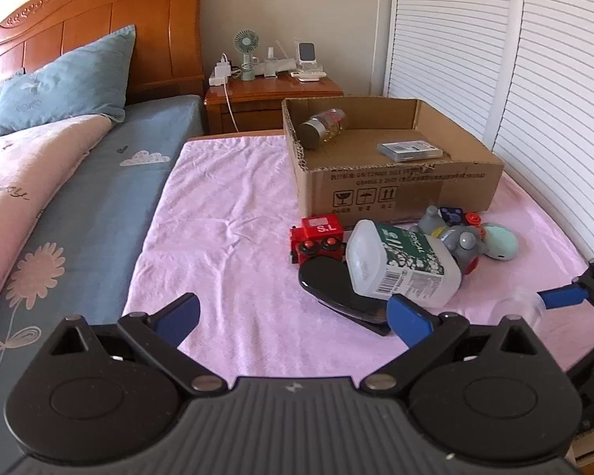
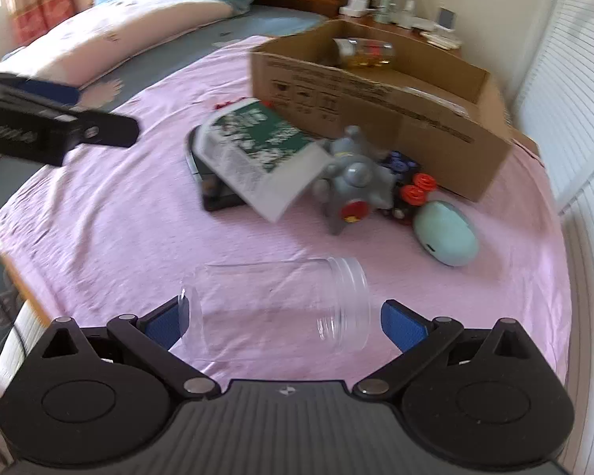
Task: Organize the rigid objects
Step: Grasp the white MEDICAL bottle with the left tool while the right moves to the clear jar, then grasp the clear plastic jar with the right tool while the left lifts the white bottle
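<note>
Both jaws gape: my right gripper straddles the jar lying low-centre on the pink cloth; my left gripper hangs over bare cloth at lower left, box upper right.

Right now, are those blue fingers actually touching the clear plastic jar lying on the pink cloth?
Apart. The right wrist view shows the right gripper open around the clear jar, with pink cloth visible between the jar's threaded mouth and that side's blue pad.

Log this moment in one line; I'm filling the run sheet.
right gripper: open, straddling clear jar | left gripper: open, empty | cardboard box: two items inside
</note>
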The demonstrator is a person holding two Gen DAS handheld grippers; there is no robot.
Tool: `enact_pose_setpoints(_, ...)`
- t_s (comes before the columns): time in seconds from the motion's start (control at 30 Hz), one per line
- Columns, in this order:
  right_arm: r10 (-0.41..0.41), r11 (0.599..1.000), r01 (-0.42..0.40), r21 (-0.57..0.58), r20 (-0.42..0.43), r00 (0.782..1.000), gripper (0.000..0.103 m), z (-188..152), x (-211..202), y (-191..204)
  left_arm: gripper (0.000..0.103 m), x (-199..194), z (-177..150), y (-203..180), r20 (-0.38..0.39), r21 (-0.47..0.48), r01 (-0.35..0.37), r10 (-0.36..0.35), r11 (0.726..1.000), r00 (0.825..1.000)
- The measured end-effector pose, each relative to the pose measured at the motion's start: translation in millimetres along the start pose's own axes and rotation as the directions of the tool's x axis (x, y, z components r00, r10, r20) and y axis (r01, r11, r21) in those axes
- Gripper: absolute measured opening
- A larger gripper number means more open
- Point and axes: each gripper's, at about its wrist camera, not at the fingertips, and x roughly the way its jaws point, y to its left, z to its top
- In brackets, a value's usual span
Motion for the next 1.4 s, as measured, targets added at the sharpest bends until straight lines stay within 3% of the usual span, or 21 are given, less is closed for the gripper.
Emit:
enact_pose_setpoints(0.2,-0.124,0.988,0.123,0.099,0.003,0.992,0.103,-1,7,-27,0.1,7,3,-10,-0.016,0.029,0.027,-0.026,0.999,1.0)
enact_pose_setpoints(0.3,-0.147,0.982,0.146,0.124,-0.001,0.989,0.103,-6,10,-40,0.1,13,6,-18,-0.023,0.046,0.042,-0.041,0.998,0.999)
enact_pose_setpoints(0.53,-0.089,0.989,0.088,0.123,0.006,0.996,0.103,-20,18,-51,0.101,31,15,-44,-0.044,0.088,0.066,-0.062,0.994,0.997)
enact_pose_setpoints(0.8,-0.039,0.994,0.031,0.101,0.075,0.996,0.103,-32,14,-55,0.101,51,16,-81,-0.059,0.179,0.067,-0.057,0.982,0.997)
enact_pose_setpoints(1.0,-0.029,0.996,0.02,0.089,0.101,0.994,0.103,-35,13,-56,0.101,69,14,-97,-0.059,0.2,0.025,-0.013,0.98,0.998)
enact_pose_setpoints(1.27,-0.026,0.996,0.016,0.086,0.118,0.993,0.103,-38,13,-57,0.101,91,19,-112,-0.048,0.264,-0.087,0.103,0.96,0.994)
enact_pose_setpoints(1.4,-0.027,0.996,0.016,0.088,0.121,0.992,0.103,-38,13,-57,0.101,94,21,-116,-0.047,0.29,-0.098,0.116,0.952,0.992)
